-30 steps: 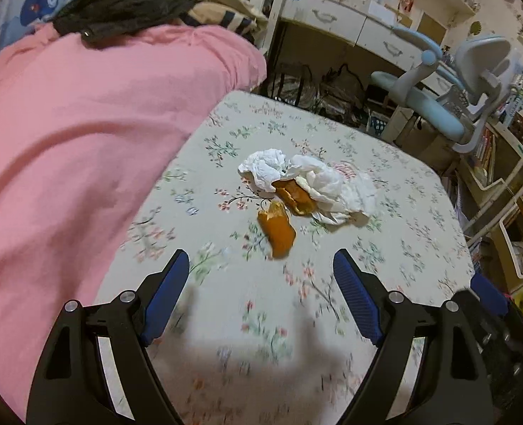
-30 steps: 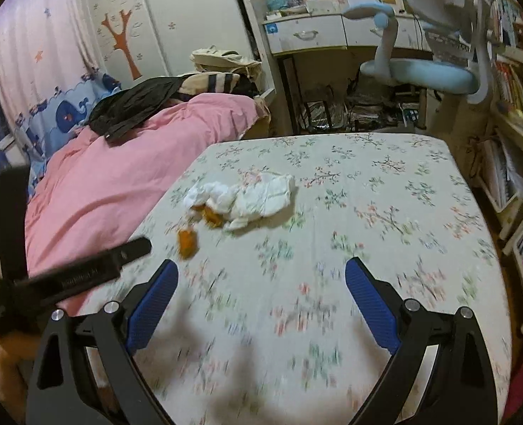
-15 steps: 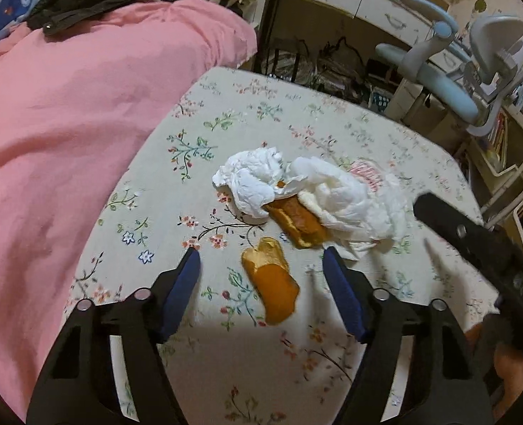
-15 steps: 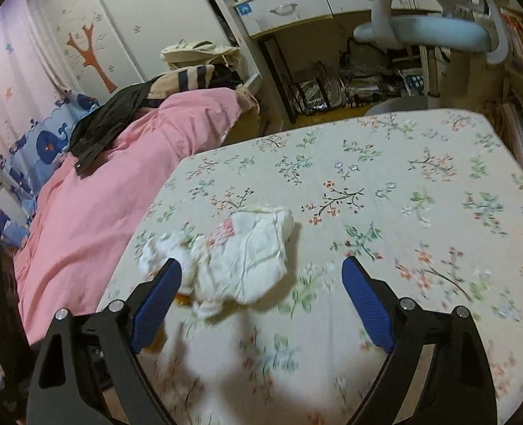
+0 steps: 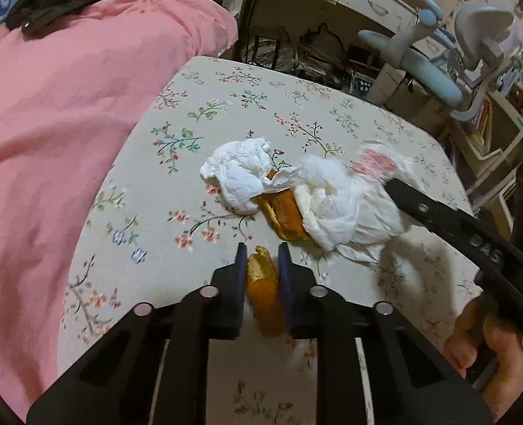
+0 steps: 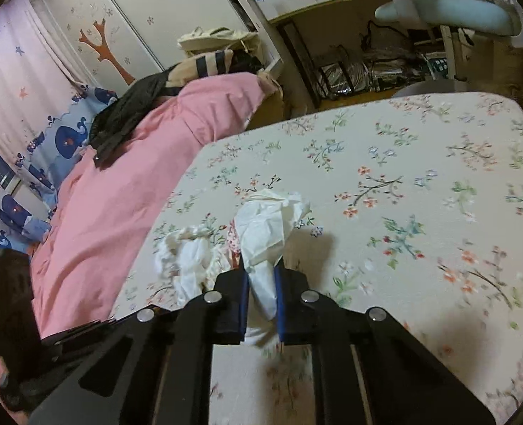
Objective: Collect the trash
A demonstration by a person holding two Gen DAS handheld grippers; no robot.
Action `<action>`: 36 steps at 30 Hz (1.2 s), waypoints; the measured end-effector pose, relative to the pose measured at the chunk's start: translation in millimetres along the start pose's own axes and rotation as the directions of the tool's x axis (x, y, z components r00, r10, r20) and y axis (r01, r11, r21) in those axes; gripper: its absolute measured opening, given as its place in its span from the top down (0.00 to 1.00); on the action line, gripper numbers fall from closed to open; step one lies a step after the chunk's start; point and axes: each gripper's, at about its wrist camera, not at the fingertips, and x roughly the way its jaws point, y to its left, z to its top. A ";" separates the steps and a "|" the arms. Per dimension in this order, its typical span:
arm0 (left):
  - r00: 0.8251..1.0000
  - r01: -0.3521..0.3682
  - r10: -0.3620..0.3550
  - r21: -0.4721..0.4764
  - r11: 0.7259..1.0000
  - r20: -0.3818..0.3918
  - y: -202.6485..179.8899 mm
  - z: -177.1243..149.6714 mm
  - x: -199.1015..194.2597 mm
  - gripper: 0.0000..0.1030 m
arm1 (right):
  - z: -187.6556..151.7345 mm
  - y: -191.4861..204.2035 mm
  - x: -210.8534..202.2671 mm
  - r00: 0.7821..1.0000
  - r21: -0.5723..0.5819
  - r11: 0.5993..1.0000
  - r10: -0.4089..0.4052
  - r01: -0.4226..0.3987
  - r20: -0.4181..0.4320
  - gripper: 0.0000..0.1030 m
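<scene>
Pickup under way mid-table: left gripper (image 5: pixel 260 260) clenches orange peel (image 5: pixel 264 294), right gripper (image 6: pixel 261 278) white wrapper (image 6: pixel 265 237); lifting comes next.

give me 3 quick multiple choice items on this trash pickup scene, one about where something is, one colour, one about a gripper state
1. Where does the second orange peel piece lie?
A. on the pink blanket
B. tucked against the white tissues
C. on the desk chair

2. What colour are the gripper pads?
A. blue
B. red
C. yellow

3. What is the left gripper doing?
A. standing wide open over bare cloth
B. shut on a tissue
C. shut on an orange peel piece

Answers:
1 B, it sits between the crumpled tissue and the white wrapper on the floral tablecloth.
2 A, blue pads show on the fingers in both wrist views.
3 C, its jaws have just closed and press the near peel piece; the right gripper pinches the wrapper.
</scene>
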 end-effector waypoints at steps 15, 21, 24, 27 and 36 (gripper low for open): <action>0.996 0.081 -0.080 -0.021 0.997 0.029 1.4 -50.8 -57.6 0.87 | -49.9 0.2 -79.7 0.999 0.026 0.999 -0.028 0.029 -0.020 0.88; 0.995 0.095 -0.094 -0.013 0.995 0.037 -4.1 -71.5 -77.4 0.87 | -69.3 7.7 -103.2 1.000 0.028 1.000 -0.008 0.008 -0.017 0.88; 0.993 0.105 -0.105 -0.013 0.994 0.046 -7.0 -77.1 -86.3 0.87 | -76.7 8.7 -113.0 1.000 0.035 0.999 0.003 -0.003 -0.010 0.88; 0.992 0.114 -0.114 -0.003 0.993 0.060 -11.5 -83.0 -95.5 0.87 | -80.3 6.3 -121.6 1.000 0.047 0.999 0.018 -0.018 0.004 0.88; 0.988 0.106 -0.112 0.057 0.993 0.106 -28.8 -100.5 -120.3 0.87 | -85.8 7.8 -129.2 0.999 0.052 0.998 0.041 -0.043 0.034 0.88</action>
